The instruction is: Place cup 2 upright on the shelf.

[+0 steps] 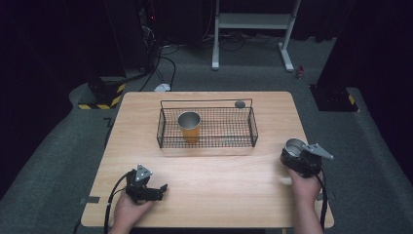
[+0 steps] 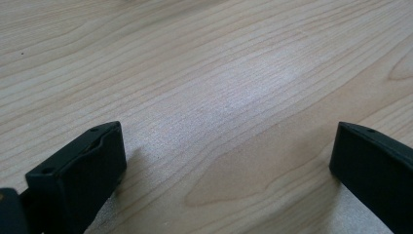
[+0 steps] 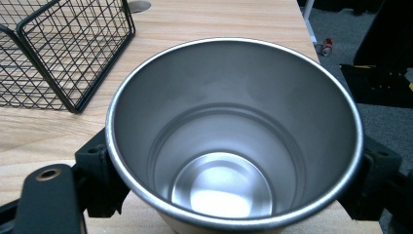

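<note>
In the high view the right tool (image 1: 293, 155) sits at the right edge of the table (image 1: 209, 190), in the lower right of the frame, held by the person's right hand (image 1: 306, 187). Its jaws are pressed against the two sides of a steel cup (image 1: 293, 147), which is pinched between them with its open mouth facing up and slightly toward the basket. The right gripper view looks straight down into that steel cup (image 3: 234, 136): its bright rim takes up most of the frame, the shiny bottom shows at lower centre, and a black jaw presses on the outer wall at the left and another at the right. Beyond the cup, in the upper left of that frame, stands a corner of the black wire basket (image 3: 58, 53) on the wood. In the high view the wire basket (image 1: 207, 141) stands at the middle of the table, toward the far side, and an orange cup (image 1: 189, 127) with a metal rim stands upright in its left half. A small dark round thing (image 1: 239, 104) lies on the table just behind the basket's far right corner. The left tool (image 1: 158, 190) is in the lower left of the frame, held low over the wood by the left hand (image 1: 130, 209). In the left gripper view its two black jaws stand spread wide apart with bare table (image 2: 219, 97) between them, gripping nothing.
</note>
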`<state>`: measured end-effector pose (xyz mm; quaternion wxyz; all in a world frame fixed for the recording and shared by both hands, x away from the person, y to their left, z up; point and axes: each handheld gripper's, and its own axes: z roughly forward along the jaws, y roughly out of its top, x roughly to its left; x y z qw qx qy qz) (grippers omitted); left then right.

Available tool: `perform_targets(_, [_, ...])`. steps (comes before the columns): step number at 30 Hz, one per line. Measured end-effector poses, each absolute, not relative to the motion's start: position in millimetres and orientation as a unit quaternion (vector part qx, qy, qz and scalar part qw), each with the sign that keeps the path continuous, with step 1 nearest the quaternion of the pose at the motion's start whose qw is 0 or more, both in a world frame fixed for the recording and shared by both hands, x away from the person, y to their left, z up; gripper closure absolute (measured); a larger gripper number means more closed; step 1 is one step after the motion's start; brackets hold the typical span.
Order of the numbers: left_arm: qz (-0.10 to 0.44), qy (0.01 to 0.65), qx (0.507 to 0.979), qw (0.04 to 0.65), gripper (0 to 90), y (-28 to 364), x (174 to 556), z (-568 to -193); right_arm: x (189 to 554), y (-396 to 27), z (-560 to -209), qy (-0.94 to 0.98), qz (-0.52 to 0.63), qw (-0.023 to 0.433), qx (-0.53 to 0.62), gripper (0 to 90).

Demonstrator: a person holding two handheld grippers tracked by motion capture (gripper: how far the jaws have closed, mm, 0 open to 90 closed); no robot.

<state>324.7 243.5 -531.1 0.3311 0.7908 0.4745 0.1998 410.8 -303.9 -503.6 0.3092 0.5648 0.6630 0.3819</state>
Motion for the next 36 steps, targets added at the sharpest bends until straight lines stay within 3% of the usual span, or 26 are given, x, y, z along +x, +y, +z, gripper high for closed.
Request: perform_targets(36, [0.2,0.475,0.791,0.331,0.3,243,325,-531,403,-279,-492,0.682,0.399,0.311,0.528,18.3])
